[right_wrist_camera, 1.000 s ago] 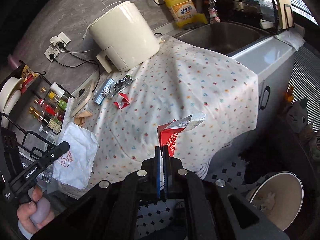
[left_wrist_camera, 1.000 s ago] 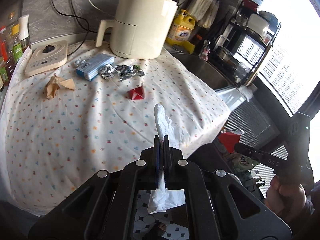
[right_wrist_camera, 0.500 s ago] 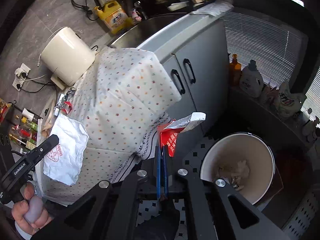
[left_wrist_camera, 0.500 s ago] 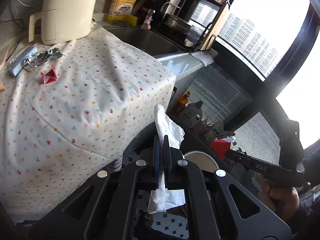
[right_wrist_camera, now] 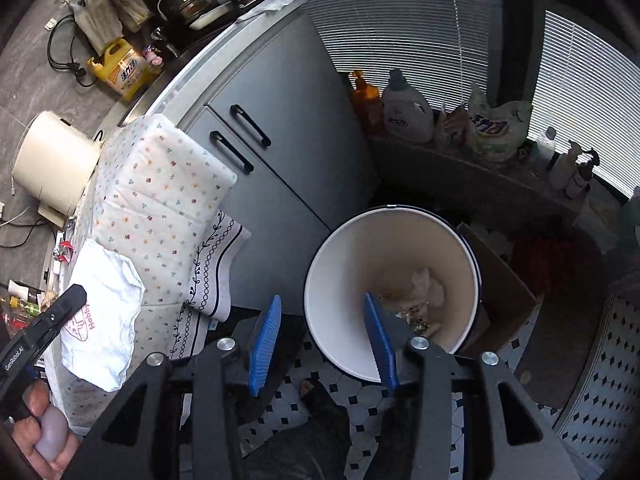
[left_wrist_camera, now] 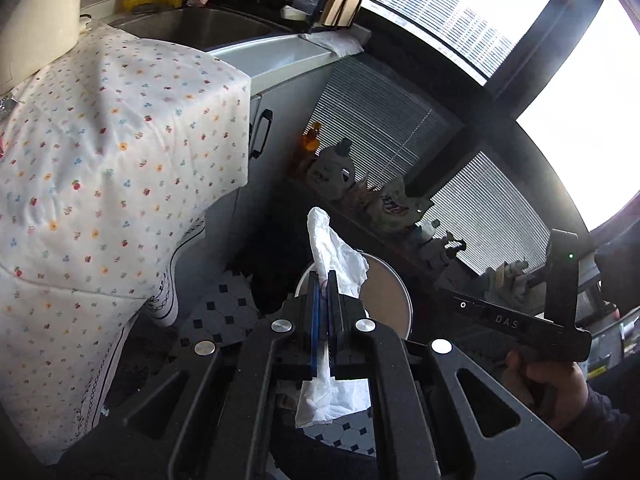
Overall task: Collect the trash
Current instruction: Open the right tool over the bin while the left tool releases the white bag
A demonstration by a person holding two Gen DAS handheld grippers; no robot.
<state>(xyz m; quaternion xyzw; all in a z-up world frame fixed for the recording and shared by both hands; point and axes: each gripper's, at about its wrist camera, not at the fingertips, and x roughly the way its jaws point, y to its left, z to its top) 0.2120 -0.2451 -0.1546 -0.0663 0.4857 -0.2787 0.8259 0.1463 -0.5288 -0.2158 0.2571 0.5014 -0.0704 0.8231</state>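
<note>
1. The right gripper (right_wrist_camera: 324,340) is opening, nothing between its jaws, above the bin (right_wrist_camera: 392,292).
2. The left gripper (left_wrist_camera: 326,280) is clamping a tissue (left_wrist_camera: 336,256) near the rim; releasing early risks the floor.

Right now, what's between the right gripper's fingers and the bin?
Nothing: the right gripper is opening with an empty gap, and the right wrist view shows only the bin mouth beyond.

You are in a home kitchen: a steel sink (left_wrist_camera: 208,30) set in grey cupboards with black handles (right_wrist_camera: 244,142), a yellow detergent jug (right_wrist_camera: 122,68) (beside the sink), a cream-coloured countertop appliance (right_wrist_camera: 52,166).
</note>
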